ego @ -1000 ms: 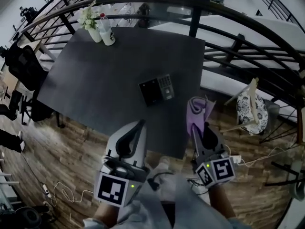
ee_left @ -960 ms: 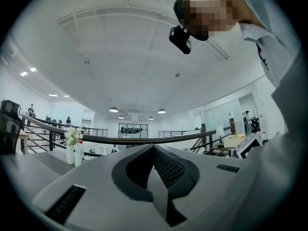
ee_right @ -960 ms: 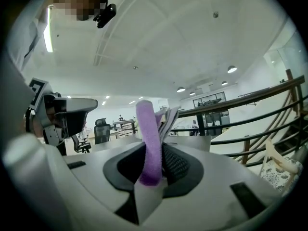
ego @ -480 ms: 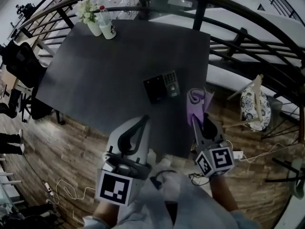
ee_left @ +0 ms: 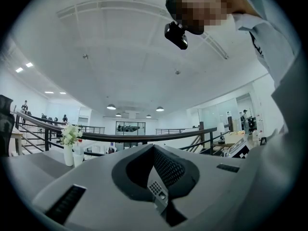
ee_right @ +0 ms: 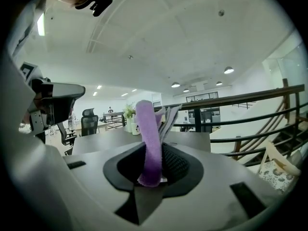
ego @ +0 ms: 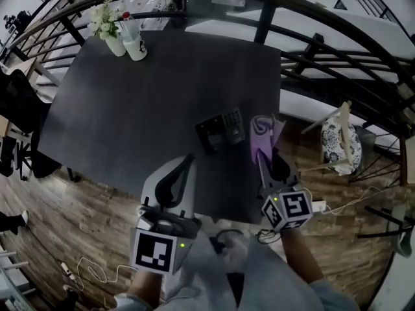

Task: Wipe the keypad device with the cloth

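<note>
The keypad device (ego: 220, 129), black with a small grey keypad on its right part, lies flat near the front right of the dark table (ego: 130, 96). My right gripper (ego: 260, 155) is shut on a purple cloth (ego: 261, 133), which sticks up from the jaws just right of the device, above the table's edge. In the right gripper view the cloth (ee_right: 150, 138) stands folded between the jaws. My left gripper (ego: 189, 159) hovers over the table's front edge, short of the device, shut and holding nothing. A sliver of the device (ee_left: 157, 190) shows through its jaws.
A white vase with flowers (ego: 106, 28) and a cup (ego: 135, 44) stand at the table's far left corner. A dark railing (ego: 311, 50) curves behind and to the right. A chair with a patterned cushion (ego: 340, 144) stands right of the table. Cables lie on the wooden floor (ego: 84, 264).
Both grippers have edged forward over the table's front edge. The cloth in the right gripper has come closer to the keypad device's right side. The grips have not changed.
</note>
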